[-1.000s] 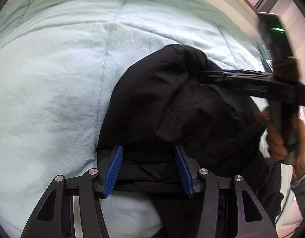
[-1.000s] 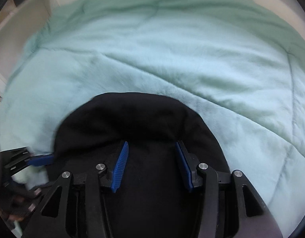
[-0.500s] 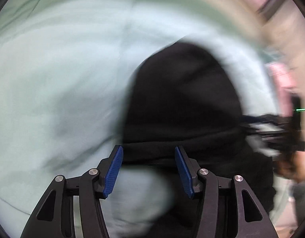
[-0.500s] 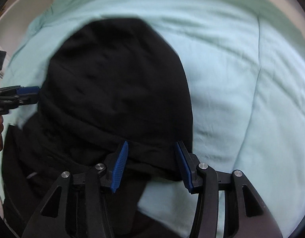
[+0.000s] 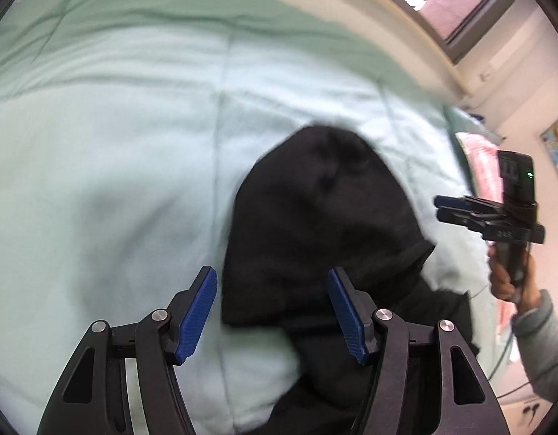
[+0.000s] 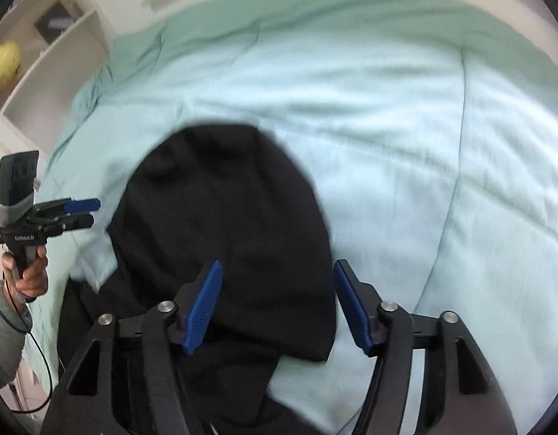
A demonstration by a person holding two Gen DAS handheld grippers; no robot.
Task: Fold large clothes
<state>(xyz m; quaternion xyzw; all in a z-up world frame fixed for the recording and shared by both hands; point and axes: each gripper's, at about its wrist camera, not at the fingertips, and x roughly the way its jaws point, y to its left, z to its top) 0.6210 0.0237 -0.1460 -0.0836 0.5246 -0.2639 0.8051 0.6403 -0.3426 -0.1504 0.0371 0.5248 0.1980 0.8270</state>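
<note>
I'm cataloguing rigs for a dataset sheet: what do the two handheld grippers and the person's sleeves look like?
Both match: the left gripper and right gripper have black linkage arms with silver pivot bolts and ribbed blue pads. Each has a black pistol-style handle; white lettering marks the left one. Sleeves are pale grey-green, and a thin black cable hangs by the left wrist.

My bed (image 5: 97,181) under pale mint quilt (image 6: 406,127), seams and creases across it | black garment (image 5: 315,224) lies bunched on quilt toward 6 o'clock, rounded end pointing to 12 o'clock
</note>
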